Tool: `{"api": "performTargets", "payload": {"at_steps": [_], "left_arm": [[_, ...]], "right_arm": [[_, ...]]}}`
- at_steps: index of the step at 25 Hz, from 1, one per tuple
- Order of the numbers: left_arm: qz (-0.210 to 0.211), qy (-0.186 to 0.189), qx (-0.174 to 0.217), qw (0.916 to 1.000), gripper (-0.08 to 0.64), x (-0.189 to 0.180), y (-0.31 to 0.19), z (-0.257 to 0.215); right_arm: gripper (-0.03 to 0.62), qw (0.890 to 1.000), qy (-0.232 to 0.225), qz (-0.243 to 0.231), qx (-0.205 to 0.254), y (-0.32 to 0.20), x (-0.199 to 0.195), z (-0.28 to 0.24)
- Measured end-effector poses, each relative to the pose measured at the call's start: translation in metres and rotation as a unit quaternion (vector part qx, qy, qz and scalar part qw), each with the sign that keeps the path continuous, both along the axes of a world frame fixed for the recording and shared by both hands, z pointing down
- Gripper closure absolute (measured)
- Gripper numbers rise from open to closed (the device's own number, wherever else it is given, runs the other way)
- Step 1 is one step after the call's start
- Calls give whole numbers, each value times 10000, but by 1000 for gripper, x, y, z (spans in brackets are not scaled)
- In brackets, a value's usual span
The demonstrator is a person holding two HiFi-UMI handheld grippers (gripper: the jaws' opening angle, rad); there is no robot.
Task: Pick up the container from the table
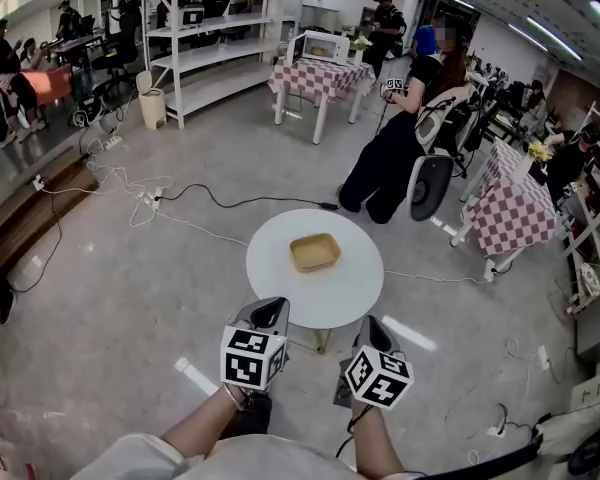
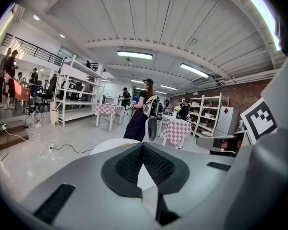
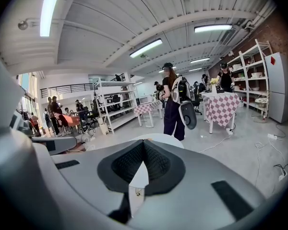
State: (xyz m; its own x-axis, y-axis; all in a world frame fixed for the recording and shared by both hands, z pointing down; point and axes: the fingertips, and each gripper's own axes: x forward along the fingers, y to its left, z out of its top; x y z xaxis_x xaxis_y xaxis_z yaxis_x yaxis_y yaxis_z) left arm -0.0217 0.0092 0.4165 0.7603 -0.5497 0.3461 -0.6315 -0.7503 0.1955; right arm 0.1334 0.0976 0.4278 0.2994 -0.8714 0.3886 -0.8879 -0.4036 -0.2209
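A shallow tan container (image 1: 315, 252) sits at the middle of a small round white table (image 1: 280, 288) in the head view. My left gripper (image 1: 270, 313) hovers at the table's near edge, below and left of the container, with its jaws shut and empty. My right gripper (image 1: 373, 330) is just off the near right edge, also shut and empty. In the left gripper view the left gripper (image 2: 143, 145) has its pads meeting at the tips, with the table (image 2: 108, 145) beyond. In the right gripper view the right gripper (image 3: 144, 143) hides most of the table (image 3: 161, 139), and the container is hidden.
A person (image 1: 395, 148) sits on an office chair (image 1: 432, 183) just beyond the table. Checkered tables stand at the back (image 1: 320, 73) and the right (image 1: 515, 208). Cables (image 1: 150, 198) trail over the floor at left, near white shelves (image 1: 210, 28).
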Motion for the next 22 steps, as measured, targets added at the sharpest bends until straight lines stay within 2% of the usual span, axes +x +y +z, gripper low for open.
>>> {"api": "performTargets", "payload": {"at_steps": [15, 22], "left_arm": [[230, 117, -7, 9997, 543, 36, -63, -10], [171, 166, 36, 9997, 543, 50, -99, -11]], "right_arm": [[568, 9996, 216, 183, -68, -54, 33, -16], [568, 9995, 299, 111, -86, -86, 44, -16]]}}
